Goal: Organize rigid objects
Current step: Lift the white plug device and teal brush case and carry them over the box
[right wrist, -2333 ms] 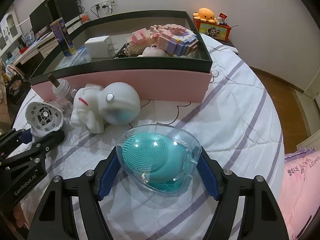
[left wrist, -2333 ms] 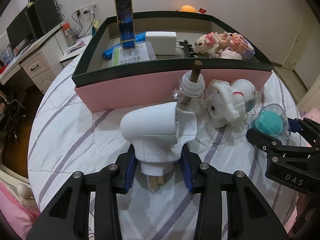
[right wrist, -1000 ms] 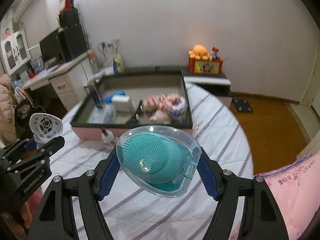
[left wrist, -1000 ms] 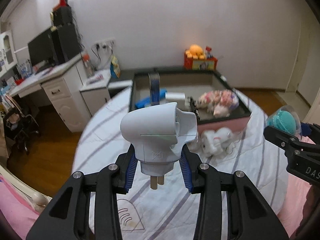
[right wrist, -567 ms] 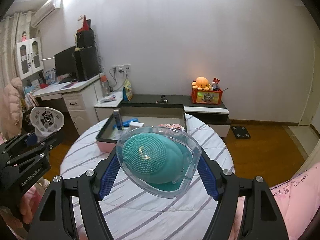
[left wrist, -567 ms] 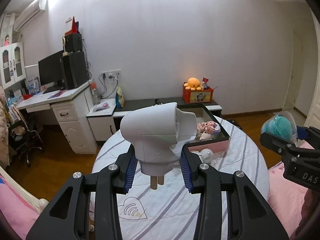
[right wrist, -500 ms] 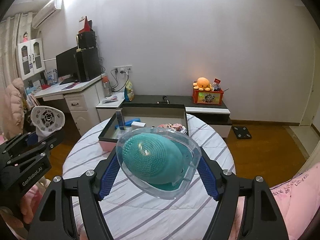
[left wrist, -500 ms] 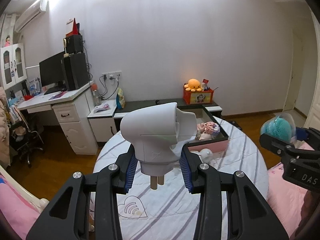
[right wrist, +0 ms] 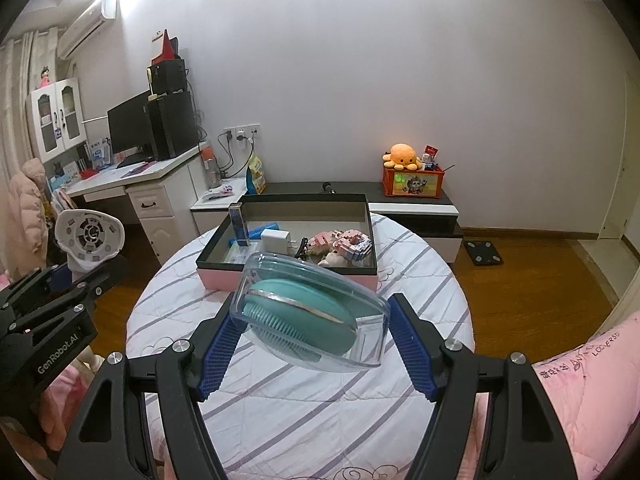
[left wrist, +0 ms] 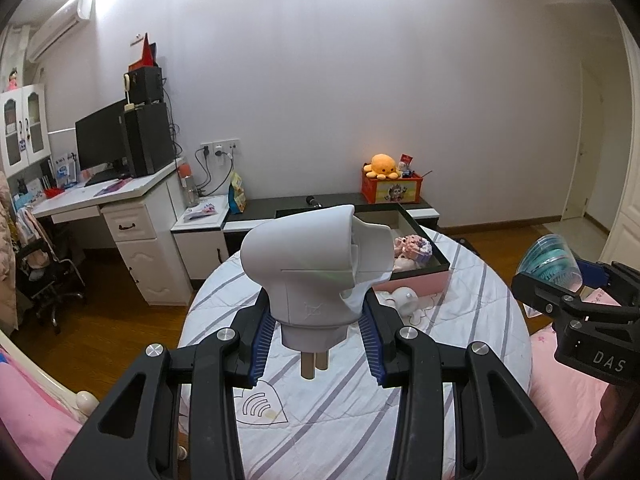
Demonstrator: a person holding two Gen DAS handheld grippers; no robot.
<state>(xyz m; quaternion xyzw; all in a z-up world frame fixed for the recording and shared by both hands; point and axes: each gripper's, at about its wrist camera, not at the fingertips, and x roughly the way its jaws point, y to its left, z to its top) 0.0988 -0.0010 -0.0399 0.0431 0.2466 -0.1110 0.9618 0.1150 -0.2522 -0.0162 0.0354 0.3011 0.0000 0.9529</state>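
Two grippers are in view, each carrying one thing high above the round bed [right wrist: 320, 400] with its striped white quilt. The left gripper [left wrist: 318, 338] is clenched on one white plug-in device [left wrist: 316, 268], two prongs pointing down; from the right wrist view its round vented face [right wrist: 91, 236] shows. The right gripper [right wrist: 316, 344] grasps one teal bristled brush in a clear case [right wrist: 312, 316], tilted; its right pad looks slightly apart from the case.

One open box [right wrist: 288, 274], pink-sided with a dark rim, sits at the bed's far edge, holding a blue carton, a white charger and a pink block model. One white toy [left wrist: 404, 298] lies just in front, partly hidden.

Readable writing: "DAS" and "GenRobot.AI" on the gripper bodies.
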